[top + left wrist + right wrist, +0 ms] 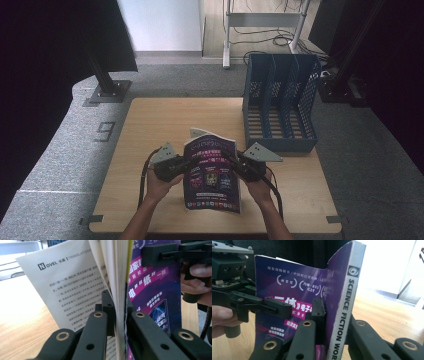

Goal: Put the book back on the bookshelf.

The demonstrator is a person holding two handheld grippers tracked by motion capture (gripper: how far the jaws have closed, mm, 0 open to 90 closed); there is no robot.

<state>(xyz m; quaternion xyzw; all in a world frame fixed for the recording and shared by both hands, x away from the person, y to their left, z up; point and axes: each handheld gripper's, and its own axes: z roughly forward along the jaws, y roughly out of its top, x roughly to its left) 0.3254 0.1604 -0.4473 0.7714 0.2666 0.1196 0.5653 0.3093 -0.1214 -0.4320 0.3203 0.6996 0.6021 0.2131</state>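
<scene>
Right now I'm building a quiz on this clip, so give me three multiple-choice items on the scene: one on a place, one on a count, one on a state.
1. Where does the file rack stand on the table?
A. far right corner
B. near left corner
C. centre

2. How many slots does the rack have?
A. one
B. three
C. six

3. How is the magazine held?
A. flat on the table, untouched
B. by one gripper
C. upright, clamped at both side edges

Answers:
1 A, the high view shows it at the table's far right.
2 B, dividers split it into three.
3 C, the left gripper pinches the page edge and the right gripper pinches the spine.
</scene>
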